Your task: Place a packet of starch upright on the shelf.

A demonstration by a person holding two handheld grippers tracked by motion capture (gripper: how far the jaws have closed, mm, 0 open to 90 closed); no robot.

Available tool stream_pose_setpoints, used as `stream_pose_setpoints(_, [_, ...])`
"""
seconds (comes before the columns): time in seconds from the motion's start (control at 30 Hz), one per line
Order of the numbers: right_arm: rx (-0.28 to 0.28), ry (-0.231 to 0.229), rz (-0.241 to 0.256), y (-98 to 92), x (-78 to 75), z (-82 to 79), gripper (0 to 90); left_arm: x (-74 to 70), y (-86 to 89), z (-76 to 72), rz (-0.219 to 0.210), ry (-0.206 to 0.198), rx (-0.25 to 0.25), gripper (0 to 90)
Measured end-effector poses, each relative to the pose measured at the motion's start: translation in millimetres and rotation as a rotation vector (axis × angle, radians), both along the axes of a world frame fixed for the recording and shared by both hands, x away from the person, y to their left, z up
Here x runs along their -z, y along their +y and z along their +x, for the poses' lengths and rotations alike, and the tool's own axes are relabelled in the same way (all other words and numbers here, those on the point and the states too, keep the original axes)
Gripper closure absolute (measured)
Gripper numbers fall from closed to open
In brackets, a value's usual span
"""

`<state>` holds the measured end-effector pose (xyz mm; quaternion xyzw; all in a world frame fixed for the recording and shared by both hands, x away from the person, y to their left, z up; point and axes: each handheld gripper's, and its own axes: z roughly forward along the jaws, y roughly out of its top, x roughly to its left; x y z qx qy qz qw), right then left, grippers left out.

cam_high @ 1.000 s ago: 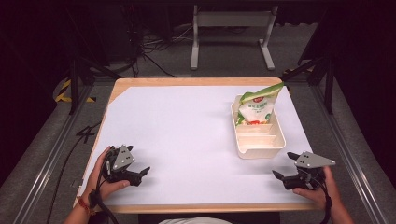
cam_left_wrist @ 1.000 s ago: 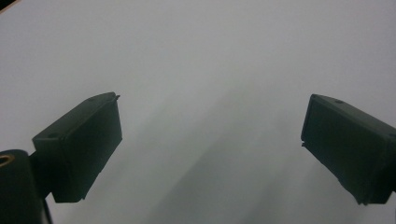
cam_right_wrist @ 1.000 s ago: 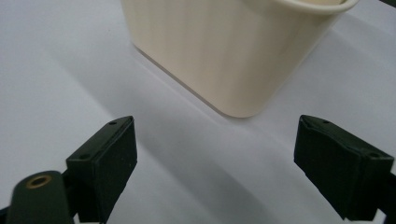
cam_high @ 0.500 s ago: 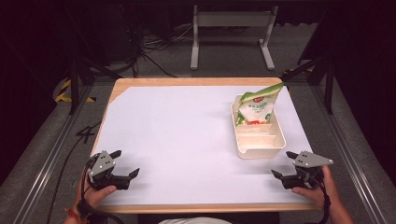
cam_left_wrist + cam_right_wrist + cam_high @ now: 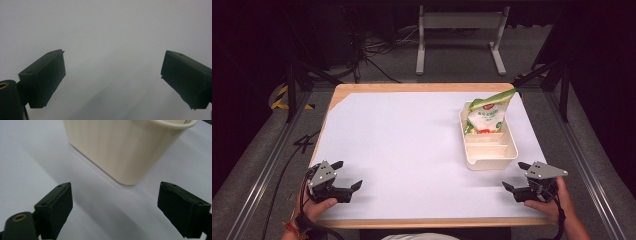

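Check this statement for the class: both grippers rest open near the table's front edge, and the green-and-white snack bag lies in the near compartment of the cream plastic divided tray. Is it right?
One detail is wrong. The high view shows the green-and-white snack bag standing in the far end of the cream plastic divided tray, not the near compartment. The left gripper and right gripper do rest open near the front edge.

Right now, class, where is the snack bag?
In the high view, the bag stands in the far end of the cream tray on the table's right side, beyond the right gripper.
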<state>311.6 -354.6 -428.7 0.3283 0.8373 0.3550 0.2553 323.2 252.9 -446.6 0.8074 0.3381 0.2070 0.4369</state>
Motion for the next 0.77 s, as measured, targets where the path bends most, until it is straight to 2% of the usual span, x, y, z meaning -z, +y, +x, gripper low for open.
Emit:
stream_pose_setpoints(0.23, [0.003,0.005,0.000,-0.9,0.8,-0.5,12.5,-0.1,-0.6,0.5,-0.004,0.002,-0.005,6.6])
stream_pose_setpoints(0.53, [0.000,0.000,-0.006,-0.2,1.5,0.7,12.5,0.4,-0.1,1.0,-0.003,0.009,0.012,6.5])
stream_pose_setpoints(0.77, [0.006,0.001,0.008,-2.8,1.6,0.5,12.5,0.4,-3.2,4.1,0.005,0.015,0.016,6.5])
